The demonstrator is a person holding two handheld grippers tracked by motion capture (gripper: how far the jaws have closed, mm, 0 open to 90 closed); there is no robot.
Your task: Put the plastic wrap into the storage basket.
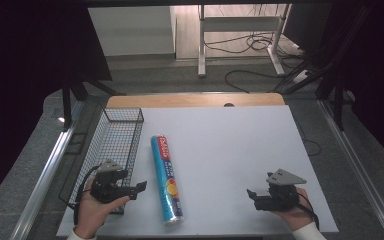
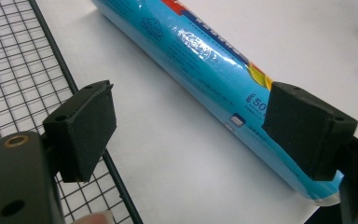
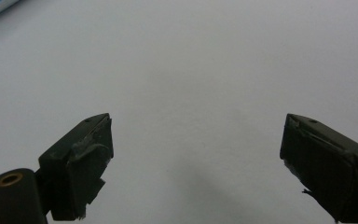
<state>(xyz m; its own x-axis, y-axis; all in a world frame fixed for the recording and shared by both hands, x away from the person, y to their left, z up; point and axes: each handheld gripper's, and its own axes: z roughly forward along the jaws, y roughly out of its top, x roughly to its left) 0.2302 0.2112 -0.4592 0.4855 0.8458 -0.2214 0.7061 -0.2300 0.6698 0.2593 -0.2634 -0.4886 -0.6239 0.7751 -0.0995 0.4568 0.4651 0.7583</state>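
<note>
Blue roll (image 2: 205, 70) (near end cut off) behind left hand-held gripper (image 2: 189, 135).

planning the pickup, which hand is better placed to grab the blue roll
Left, probably. The left claw sits open right beside the blue roll, next to the wire basket. The right claw is also open but farther off across bare table.

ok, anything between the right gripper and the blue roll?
No. In the high view, only bare white tabletop lies between the right gripper and the blue roll. The right gripper view shows the same bare surface ahead of its open jaws.
</note>
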